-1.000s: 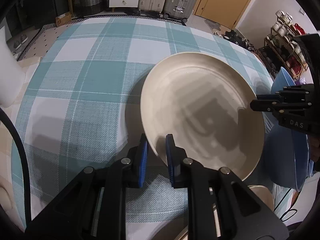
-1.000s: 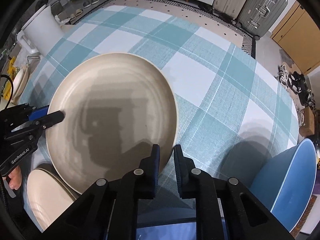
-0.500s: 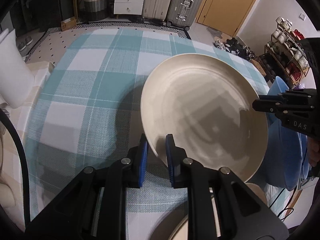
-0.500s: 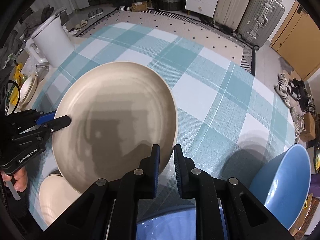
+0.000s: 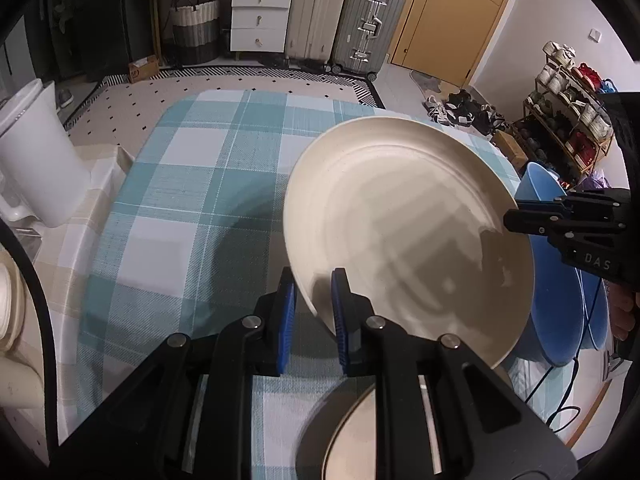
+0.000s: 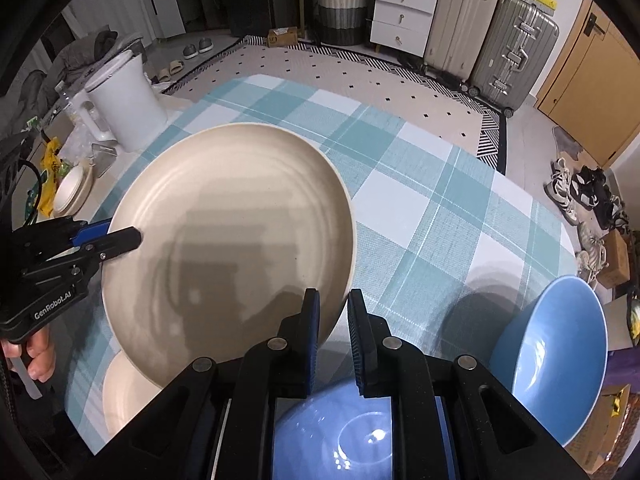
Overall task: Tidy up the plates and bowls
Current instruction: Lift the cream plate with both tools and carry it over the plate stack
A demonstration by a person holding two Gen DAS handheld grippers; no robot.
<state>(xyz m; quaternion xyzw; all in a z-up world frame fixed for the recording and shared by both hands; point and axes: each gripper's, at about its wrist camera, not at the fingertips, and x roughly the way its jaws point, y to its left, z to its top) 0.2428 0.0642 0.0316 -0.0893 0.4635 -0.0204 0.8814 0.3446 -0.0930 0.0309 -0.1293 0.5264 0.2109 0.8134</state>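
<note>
Both grippers hold one cream plate (image 5: 404,232) in the air above the table (image 5: 192,184). The left gripper (image 5: 312,308) pinches the near-left rim between its blue-padded fingers (image 5: 286,300). The right gripper (image 6: 333,332) pinches the opposite rim; in the left wrist view its fingers reach the plate edge from the far right.

**Position of the load.** The plate is tilted, with its far edge higher than the edge at the left fingers. Below and nearer than the left fingers lies a second cream plate (image 5: 352,436). Below the right fingers lies a blue dish (image 6: 332,436), and a blue bowl (image 6: 556,356) stands to their right.

**Hazards.**
- Slip: each grip covers only a narrow strip of smooth rim. If one gripper loosens before the plate is supported, the plate is likely to pivot on the other grip and drop.
- Twist: the two grippers act on opposite edges. Unequal motion of the hands would probably lever the rim out of one pair of fingers.
- Impact: the dishes below lie close under the plate. A steep or fast descent could strike rim on rim and chip either piece.
- Misalignment: a tilted plate set on the lower cream plate may rest off-centre and slide off.

Whether the plate touches anything below cannot be told.
</note>
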